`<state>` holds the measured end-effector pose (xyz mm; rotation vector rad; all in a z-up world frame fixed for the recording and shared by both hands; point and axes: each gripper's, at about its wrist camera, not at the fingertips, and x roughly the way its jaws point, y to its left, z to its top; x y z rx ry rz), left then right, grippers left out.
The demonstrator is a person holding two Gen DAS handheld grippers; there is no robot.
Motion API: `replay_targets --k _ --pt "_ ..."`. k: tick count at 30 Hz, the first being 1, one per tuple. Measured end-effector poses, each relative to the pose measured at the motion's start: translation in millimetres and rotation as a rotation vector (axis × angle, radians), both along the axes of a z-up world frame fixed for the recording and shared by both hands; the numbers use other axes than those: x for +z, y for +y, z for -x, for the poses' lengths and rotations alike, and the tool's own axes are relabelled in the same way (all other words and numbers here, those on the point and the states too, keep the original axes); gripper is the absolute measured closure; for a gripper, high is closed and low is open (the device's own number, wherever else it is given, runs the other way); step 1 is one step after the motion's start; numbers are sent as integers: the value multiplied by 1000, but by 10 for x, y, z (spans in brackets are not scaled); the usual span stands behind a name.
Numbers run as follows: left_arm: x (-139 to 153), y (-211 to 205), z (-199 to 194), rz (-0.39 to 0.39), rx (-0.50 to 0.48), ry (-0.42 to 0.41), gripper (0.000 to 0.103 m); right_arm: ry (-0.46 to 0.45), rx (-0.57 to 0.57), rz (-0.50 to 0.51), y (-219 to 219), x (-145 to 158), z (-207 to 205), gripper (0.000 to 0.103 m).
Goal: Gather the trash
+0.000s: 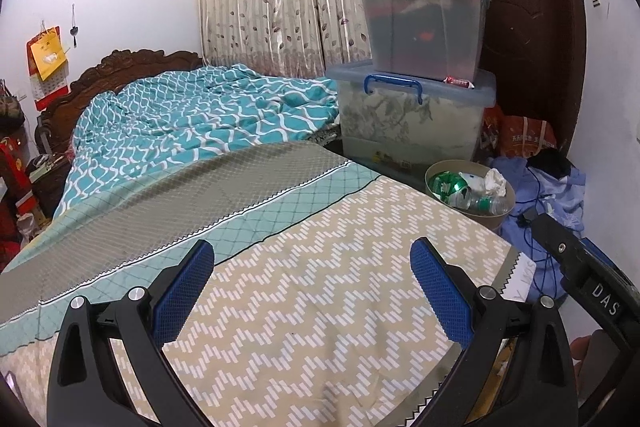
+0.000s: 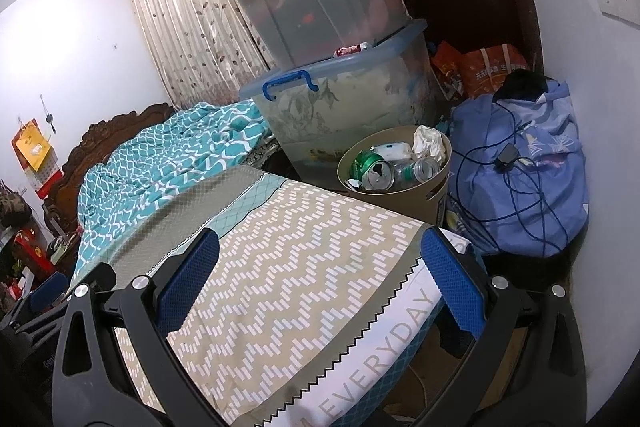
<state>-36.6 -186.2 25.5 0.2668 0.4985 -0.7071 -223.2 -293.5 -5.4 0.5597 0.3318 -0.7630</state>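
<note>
- Tan bin (image 2: 394, 171), holding a green can (image 2: 370, 167), bottles and crumpled paper, stands at the bed's (image 2: 288, 267) far right corner.
- Both tools spread, gripping nothing, over the bed.
- Right tool (image 2: 320, 279) seems nearer the bin than left tool (image 1: 312, 287).

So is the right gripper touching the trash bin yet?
Apart. The right wrist view shows the open right gripper over the bedspread, with patterned fabric visible between its fingertips and the trash bin beyond.

left claw (image 1: 312, 291): black arms, blue textured pads, silver screws | right claw (image 2: 320, 291): same
</note>
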Motion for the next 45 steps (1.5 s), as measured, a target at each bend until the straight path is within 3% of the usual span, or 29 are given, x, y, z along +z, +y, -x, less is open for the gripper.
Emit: replay_targets --k 14,24,35,45 --pt "-8 5 31 -35 6 -2 8 8 4 -30 -24 -63 -7 3" --pt "9 46 -24 -2 -27 68 8 21 19 -42 28 -104 -32 3" --pt "57 36 16 -3 -23 51 8 18 20 -48 17 -104 -37 3" --pt "63 88 -57 18 -32 97 8 22 29 -52 29 -121 -59 3"
